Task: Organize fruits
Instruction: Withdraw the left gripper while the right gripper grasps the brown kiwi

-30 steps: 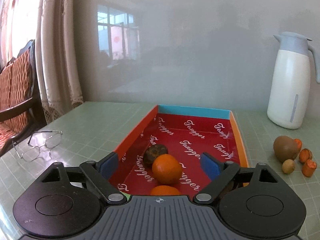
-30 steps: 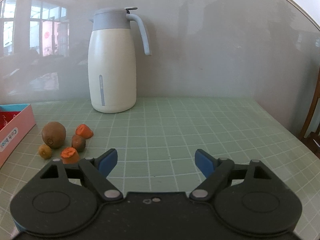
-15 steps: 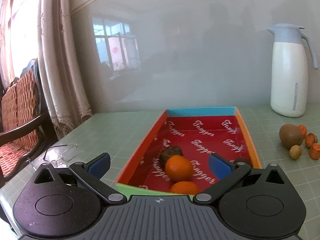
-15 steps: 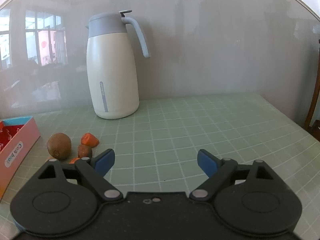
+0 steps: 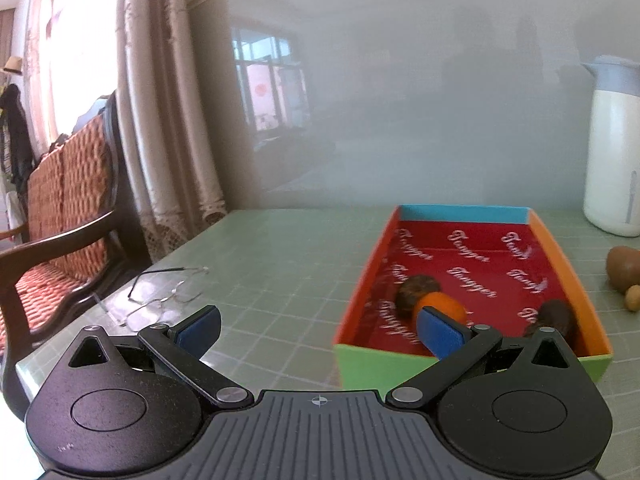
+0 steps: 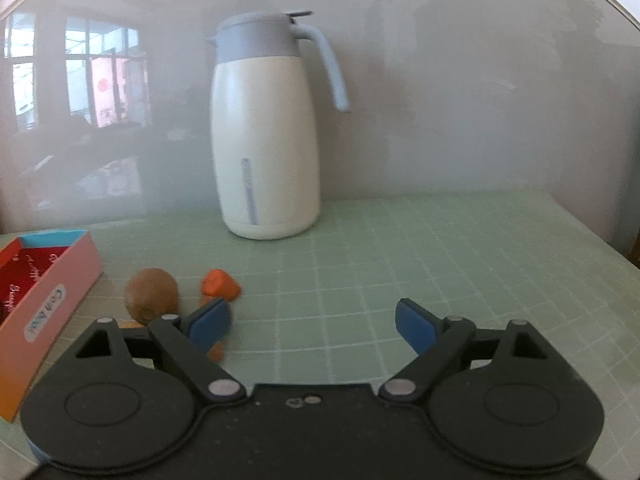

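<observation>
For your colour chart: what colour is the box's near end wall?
Green, clearest in the left wrist view.

At right in the left wrist view, the shallow cardboard box (image 5: 460,368) has a green near wall, orange sides, blue far wall and red floor with white script. The grid-lined table mat (image 5: 280,264) is pale green.

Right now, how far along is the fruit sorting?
Partly done: the box holds an orange and two dark fruits. Neither the left claw nor the right claw holds anything; both are open. Left: the kiwi and small pieces beside the box.
</observation>
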Demonstrator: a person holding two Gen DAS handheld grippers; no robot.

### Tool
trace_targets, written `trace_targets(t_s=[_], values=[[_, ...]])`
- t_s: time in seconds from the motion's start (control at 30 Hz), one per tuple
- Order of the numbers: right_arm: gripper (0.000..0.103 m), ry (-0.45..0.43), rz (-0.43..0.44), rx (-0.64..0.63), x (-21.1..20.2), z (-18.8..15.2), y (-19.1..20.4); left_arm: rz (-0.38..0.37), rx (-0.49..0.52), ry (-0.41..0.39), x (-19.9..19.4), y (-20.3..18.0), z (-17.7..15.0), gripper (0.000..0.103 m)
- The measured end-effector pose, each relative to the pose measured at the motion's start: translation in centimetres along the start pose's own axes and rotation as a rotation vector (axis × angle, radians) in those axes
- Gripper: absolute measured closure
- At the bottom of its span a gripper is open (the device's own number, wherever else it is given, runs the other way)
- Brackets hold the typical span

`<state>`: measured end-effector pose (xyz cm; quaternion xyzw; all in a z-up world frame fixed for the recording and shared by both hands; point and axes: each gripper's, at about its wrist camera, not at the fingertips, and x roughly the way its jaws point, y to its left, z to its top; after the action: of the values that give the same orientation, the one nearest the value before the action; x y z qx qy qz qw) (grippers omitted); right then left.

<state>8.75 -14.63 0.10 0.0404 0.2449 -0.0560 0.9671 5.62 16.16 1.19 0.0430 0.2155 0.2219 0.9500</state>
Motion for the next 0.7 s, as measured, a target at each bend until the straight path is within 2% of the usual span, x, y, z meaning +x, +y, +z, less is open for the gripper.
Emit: trace_targets(t_s=[0.57,0.7], values=[[0.014,-0.056,0.136,-0.061,1.9,0.9,6.5,0.12,-0.08,0.026,1.0,6.0,-1.6,0.0],[0.018,-0.047,0.16,-0.093,3.0,1.1,8.3,0.147,-0.107,0.046,1.5,7.6,-2.0,0.0]])
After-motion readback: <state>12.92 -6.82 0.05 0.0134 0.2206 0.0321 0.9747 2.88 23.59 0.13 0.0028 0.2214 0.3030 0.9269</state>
